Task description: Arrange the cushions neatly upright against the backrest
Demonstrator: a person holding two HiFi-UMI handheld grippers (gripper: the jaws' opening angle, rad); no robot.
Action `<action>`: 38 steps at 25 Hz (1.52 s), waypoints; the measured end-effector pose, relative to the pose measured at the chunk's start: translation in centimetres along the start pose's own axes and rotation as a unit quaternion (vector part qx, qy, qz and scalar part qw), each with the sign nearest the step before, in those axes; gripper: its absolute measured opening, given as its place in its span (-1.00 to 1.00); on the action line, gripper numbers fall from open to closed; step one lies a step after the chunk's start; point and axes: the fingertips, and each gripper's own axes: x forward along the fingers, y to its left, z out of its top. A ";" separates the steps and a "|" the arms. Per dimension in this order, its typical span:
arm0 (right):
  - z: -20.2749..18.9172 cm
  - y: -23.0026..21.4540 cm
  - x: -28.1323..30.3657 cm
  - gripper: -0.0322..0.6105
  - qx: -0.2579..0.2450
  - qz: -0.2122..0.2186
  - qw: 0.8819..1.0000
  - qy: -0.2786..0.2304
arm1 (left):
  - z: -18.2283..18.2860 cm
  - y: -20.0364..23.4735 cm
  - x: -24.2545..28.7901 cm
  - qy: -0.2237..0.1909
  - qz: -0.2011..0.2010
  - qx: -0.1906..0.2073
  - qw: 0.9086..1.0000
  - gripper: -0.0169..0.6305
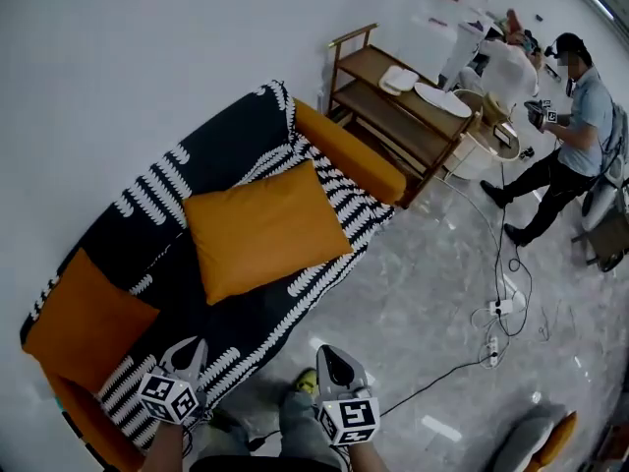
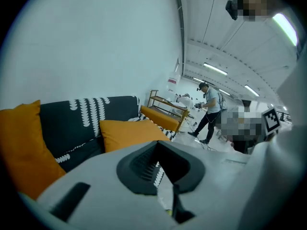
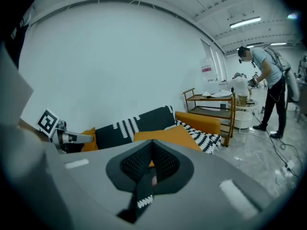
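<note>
Both my claws are shut and hold nothing. My left claw (image 1: 187,350) and my right claw (image 1: 329,357) hang side by side off the front edge of the sofa with the black-and-white patterned cover (image 1: 285,308), touching neither cushion. The large square orange fabric cushion (image 1: 260,226) lies mid-seat, slumped rather than upright, its far edge at the backrest (image 1: 167,180). A second orange cushion (image 1: 84,323) sits at the end of the sofa nearest my left claw. It stands upright there, against that same backrest.
</note>
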 end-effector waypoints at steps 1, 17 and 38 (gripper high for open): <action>0.4 -1.6 0.1 -0.86 -0.004 0.006 1.000 0.007 | 0.6 -1.4 1.5 0.001 0.000 0.002 1.000 -0.94; 4.5 -13.1 10.7 -0.86 -0.036 0.017 0.998 0.054 | 8.2 -1.0 16.2 -0.005 0.036 -0.004 0.999 -0.94; 1.9 -22.1 39.9 -0.29 -0.046 0.045 0.974 0.218 | 2.6 21.6 27.7 0.102 0.163 -0.114 0.975 -0.43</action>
